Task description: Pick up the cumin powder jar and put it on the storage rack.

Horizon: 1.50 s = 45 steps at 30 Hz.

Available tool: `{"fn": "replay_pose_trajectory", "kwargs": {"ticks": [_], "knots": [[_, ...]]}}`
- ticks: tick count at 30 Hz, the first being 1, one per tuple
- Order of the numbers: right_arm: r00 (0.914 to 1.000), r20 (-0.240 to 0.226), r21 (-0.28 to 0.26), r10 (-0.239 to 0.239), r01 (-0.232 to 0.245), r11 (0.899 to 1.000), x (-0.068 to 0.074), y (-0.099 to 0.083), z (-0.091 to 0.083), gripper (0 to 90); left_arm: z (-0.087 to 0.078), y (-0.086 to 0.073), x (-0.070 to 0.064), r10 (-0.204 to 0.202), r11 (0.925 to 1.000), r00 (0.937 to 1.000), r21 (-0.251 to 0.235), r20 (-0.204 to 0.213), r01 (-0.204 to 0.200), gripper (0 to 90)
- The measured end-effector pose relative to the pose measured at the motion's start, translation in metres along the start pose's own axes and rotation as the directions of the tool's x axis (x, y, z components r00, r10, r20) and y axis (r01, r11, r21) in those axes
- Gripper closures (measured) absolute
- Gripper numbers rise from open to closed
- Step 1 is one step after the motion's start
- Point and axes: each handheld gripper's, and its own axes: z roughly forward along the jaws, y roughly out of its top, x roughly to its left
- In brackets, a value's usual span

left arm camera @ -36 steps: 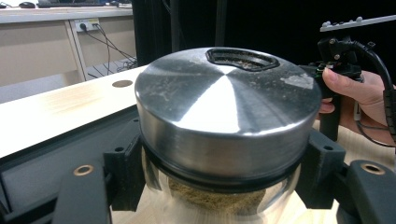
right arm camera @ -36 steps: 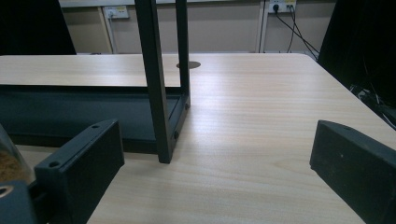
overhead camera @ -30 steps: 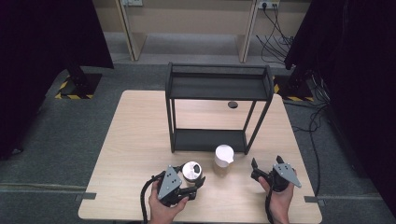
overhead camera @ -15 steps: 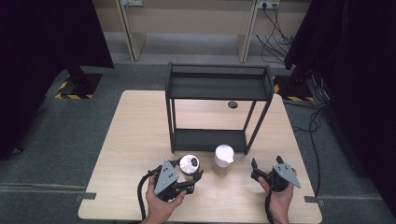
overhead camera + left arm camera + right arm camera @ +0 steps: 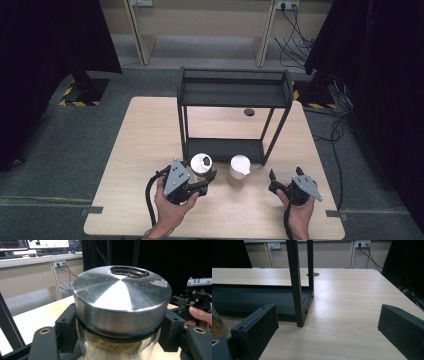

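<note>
High view: a light wood table (image 5: pixel 150 130) stands on grey carpet, with a black two-tier shelf rack (image 5: pixel 232 92) on its far half and a round dark hole (image 5: pixel 249 112) in the tabletop behind the rack. Pale desk legs and wall sockets line the back of the room; black curtains hang at both sides, and yellow-black floor tape shows at the left. The left gripper (image 5: pixel 202 181) is closed on a jar with a metal lid (image 5: pixel 201 163), just in front of the rack's lower shelf. A second jar with a white lid (image 5: pixel 239 167) stands near it to the right, free. The right gripper (image 5: pixel 274 181) rests near the front right edge, holding nothing.

Left gripper view: the jar (image 5: pixel 120 312) sits between the jaws, both pads pressed to the glass just below the lid. Brownish powder is visible inside, and a dark pour opening in the lid top. Desks and monitors stand at far left.

Right gripper view: jaws stand wide, with bare tabletop (image 5: pixel 352 302) between them. A rack leg (image 5: pixel 295 282) and the lower shelf (image 5: pixel 249 298) lie ahead.

Versus 0.5 s ago: the left gripper and jar sit slightly closer to the rack; the right gripper and white-lidded jar are unchanged.
</note>
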Motion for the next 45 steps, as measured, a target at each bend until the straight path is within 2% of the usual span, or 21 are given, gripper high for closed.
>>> {"fn": "replay_pose_trajectory", "kwargs": {"ticks": [14,17,22,29,36,45], "knots": [[1.0,0.0,0.001,0.002,-0.002,1.0,0.0,0.0,0.0,3.2,0.009,0.036,0.005,0.027,0.9996,0.9992,0.008,-0.028,-0.026,30.8],[1.0,0.0,0.001,0.002,-0.002,1.0,0.0,0.0,0.0,3.2,0.009,0.039,0.01,0.018,0.9998,0.9997,0.0,-0.019,-0.018,30.8],[1.0,0.0,0.0,-0.001,0.001,1.0,0.0,0.0,0.0,3.2,0.01,0.044,0.013,0.012,0.9999,0.9994,-0.006,-0.033,-0.013,30.8],[1.0,0.0,0.001,-0.003,0.003,1.0,0.0,0.0,0.0,3.2,0.01,0.054,0.018,0.01,0.9998,0.9995,-0.018,-0.031,-0.011,30.8],[1.0,0.0,0.002,-0.003,0.003,1.0,0.0,0.0,0.0,3.2,0.01,0.066,0.021,0.033,0.9993,0.9987,-0.018,-0.038,-0.034,30.8],[1.0,-0.001,0.001,-0.003,0.003,1.0,0.0,0.0,0.0,3.2,0.008,0.081,0.025,0.039,0.9987,0.9984,-0.032,-0.042,-0.04,30.8]]}}
